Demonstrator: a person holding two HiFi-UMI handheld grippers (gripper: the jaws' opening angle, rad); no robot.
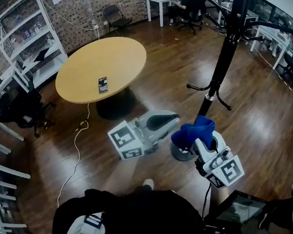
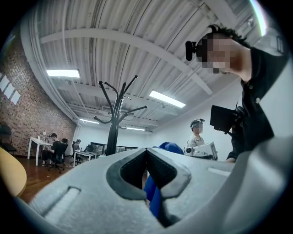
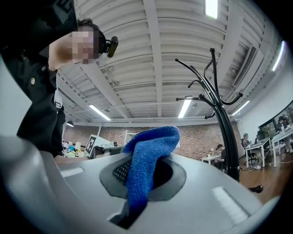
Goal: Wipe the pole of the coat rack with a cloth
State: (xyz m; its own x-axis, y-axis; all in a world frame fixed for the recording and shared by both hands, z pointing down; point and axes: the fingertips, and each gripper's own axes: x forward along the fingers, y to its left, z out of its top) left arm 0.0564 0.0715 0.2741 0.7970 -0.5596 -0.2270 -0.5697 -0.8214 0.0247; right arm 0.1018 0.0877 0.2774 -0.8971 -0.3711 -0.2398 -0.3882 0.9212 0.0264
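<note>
The black coat rack (image 1: 225,54) rises from a round base on the wood floor just ahead of me. My right gripper (image 1: 201,140) is shut on a bunched blue cloth (image 1: 194,131) and sits low beside the pole, near its base. In the right gripper view the cloth (image 3: 149,155) spills out of the jaws, with the rack (image 3: 224,132) a little way off to the right. My left gripper (image 1: 171,120) points at the pole from the left. Its jaws (image 2: 146,153) are shut with nothing in them; the cloth (image 2: 154,192) and rack (image 2: 114,123) show beyond.
A round wooden table (image 1: 102,68) with a phone (image 1: 103,84) on it stands to the left, and a cable (image 1: 79,148) trails over the floor. White shelves (image 1: 29,36) line the brick wall. Desks and office chairs (image 1: 186,7) fill the back. A person (image 2: 197,135) stands nearby.
</note>
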